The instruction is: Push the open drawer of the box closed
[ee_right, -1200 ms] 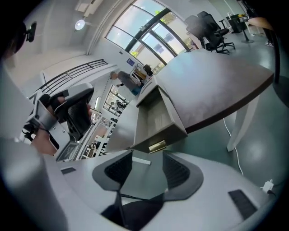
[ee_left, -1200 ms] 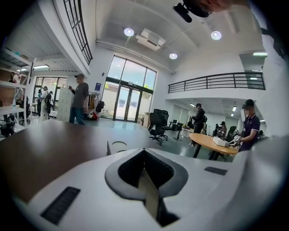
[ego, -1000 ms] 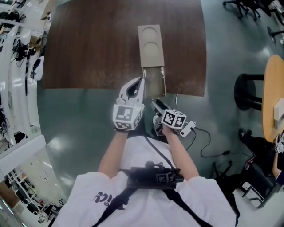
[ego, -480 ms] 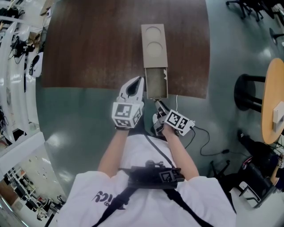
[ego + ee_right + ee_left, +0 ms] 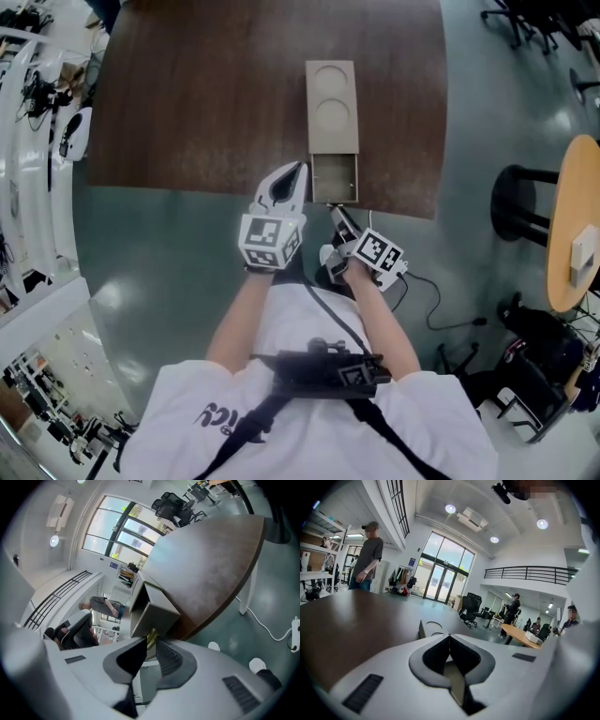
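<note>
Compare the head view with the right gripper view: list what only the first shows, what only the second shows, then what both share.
Only the head view: the left gripper, the two round recesses in the top of the box, and the person's white shirt.
Only the right gripper view: tall windows, a balcony railing and a distant standing person.
Both: the box with its drawer partly out, at the edge of the brown table.
</note>
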Tool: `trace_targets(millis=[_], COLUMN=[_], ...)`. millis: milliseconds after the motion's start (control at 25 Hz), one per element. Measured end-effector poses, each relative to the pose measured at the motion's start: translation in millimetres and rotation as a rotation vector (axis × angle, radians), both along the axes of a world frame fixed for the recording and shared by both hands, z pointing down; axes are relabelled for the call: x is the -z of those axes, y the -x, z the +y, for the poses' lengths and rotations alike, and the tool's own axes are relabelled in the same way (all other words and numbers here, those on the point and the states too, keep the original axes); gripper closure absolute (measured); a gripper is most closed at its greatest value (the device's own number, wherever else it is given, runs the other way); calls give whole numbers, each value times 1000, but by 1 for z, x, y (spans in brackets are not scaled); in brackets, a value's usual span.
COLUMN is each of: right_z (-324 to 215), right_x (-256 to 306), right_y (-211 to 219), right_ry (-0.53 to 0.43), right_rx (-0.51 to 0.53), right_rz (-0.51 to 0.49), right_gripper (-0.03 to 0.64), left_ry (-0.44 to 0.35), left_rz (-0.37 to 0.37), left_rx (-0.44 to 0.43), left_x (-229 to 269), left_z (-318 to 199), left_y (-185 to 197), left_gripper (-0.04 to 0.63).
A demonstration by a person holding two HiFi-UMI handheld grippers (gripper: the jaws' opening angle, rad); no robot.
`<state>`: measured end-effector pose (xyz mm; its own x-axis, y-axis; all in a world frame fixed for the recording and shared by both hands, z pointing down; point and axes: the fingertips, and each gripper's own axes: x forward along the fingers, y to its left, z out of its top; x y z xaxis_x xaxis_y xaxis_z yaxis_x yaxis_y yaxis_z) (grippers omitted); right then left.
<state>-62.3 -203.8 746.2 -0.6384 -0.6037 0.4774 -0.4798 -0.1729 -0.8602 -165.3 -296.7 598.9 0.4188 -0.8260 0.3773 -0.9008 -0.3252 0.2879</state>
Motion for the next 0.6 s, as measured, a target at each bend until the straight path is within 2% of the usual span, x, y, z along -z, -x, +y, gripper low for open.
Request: trace_targets(millis=[600], right_z=[-70], right_x=[-9], right_y=[10], right_ry=[13], right_rx=[-2], right_rz=[31], right_gripper=[548], left_ry=[34], left_rz=[1], left_rx=[4], left_x=[-16], left_z=[-39], left_y=[20], left_gripper=[584])
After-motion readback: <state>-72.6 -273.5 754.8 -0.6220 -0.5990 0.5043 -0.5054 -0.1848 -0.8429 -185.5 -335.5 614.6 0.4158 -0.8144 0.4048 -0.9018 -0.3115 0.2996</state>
